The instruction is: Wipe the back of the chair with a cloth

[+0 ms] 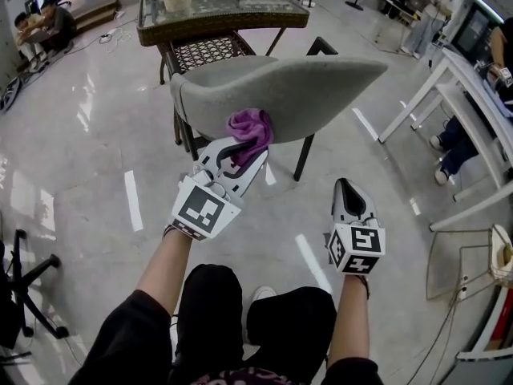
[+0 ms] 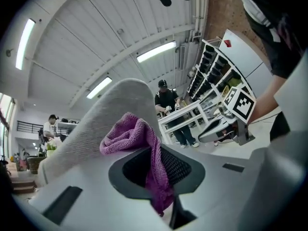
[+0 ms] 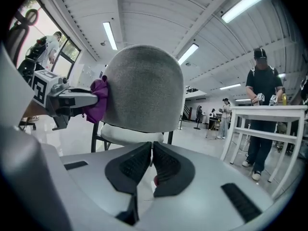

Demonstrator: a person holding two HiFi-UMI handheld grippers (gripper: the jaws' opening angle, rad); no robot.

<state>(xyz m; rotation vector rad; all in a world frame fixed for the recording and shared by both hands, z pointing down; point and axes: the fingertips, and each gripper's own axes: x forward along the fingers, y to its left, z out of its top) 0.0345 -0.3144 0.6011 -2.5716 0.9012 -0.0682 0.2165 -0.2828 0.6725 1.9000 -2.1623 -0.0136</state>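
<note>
Against grey chair back (image 1: 321, 87), bunched purple cloth (image 1: 250, 128)

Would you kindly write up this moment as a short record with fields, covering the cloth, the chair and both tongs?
left tongs: shut on the purple cloth
cloth contact: bunched end pressed against the grey chair back
right tongs: shut, holding nothing, apart from the chair
beyond the chair: glass-topped table
</note>
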